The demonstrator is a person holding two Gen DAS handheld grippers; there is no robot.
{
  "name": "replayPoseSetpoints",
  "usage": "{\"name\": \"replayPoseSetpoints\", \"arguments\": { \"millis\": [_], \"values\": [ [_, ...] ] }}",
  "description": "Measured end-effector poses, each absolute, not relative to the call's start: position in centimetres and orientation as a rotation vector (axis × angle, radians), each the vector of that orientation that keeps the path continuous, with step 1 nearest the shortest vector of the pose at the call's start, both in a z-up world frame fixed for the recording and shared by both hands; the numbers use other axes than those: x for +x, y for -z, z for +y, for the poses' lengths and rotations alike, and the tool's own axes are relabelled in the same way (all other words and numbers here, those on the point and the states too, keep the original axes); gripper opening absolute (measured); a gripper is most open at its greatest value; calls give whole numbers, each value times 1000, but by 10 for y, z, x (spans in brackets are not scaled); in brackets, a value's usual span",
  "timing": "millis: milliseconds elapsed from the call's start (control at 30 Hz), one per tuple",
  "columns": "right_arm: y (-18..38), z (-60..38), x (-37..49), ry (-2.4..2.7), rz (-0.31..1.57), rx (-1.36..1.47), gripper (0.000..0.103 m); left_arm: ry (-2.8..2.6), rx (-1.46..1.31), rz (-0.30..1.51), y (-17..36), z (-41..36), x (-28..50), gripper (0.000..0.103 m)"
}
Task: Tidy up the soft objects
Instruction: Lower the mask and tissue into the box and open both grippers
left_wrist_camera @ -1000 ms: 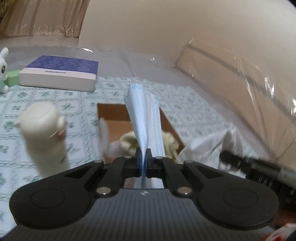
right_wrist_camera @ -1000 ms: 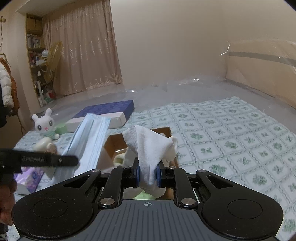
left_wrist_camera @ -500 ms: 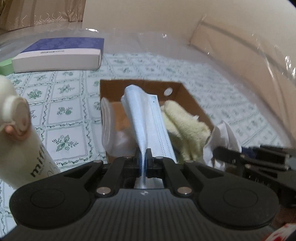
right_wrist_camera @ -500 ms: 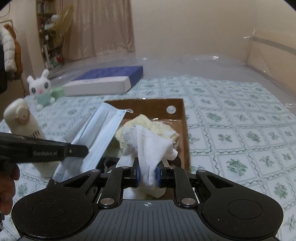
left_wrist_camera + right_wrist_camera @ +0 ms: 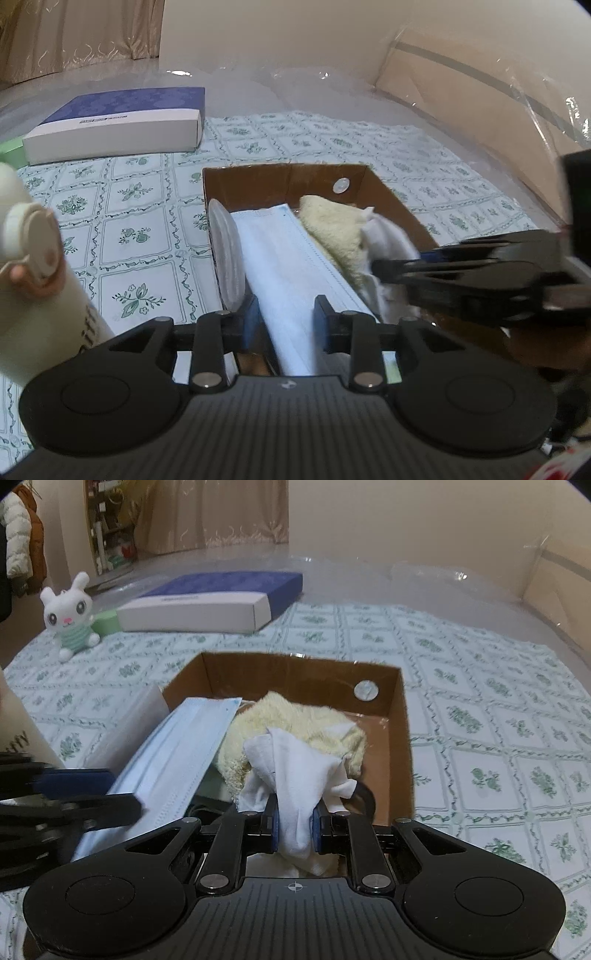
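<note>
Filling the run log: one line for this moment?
left gripper: opening, blue face mask between jaws | right gripper: shut on white cloth | brown cardboard box

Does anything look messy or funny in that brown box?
A bit. The blue face mask lies slanted, its near end sticking out over the cardboard box edge. The white cloth is crumpled on the yellow towel. Nothing looks spilled or broken.

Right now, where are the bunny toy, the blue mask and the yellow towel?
bunny toy (image 5: 68,614): right wrist view, its face.
blue mask (image 5: 291,258): left wrist view, its pleated middle.
yellow towel (image 5: 295,720): right wrist view, its fluffy top.
</note>
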State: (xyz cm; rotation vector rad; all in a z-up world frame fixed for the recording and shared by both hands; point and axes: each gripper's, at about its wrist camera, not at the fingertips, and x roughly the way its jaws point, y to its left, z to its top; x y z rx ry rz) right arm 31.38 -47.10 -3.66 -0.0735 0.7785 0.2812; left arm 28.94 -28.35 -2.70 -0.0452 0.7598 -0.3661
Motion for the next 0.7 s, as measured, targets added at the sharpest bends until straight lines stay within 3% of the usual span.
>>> {"name": "replayPoseSetpoints", "arguments": {
  "millis": [400,500,567,700],
  "values": [
    [36,-470,313,-311,764,-102,18,395,-63,731,19,-278,251,33],
    [29,-476,302,-310,738,-78,29,392,-70,729,17,-274,243,38],
    [23,-479,292,-316,710,-72,56,389,-74,724,14,-270,236,40],
    [11,-485,277,-316,698,-49,62,373,-87,715,9,-263,221,46]
  ]
}}
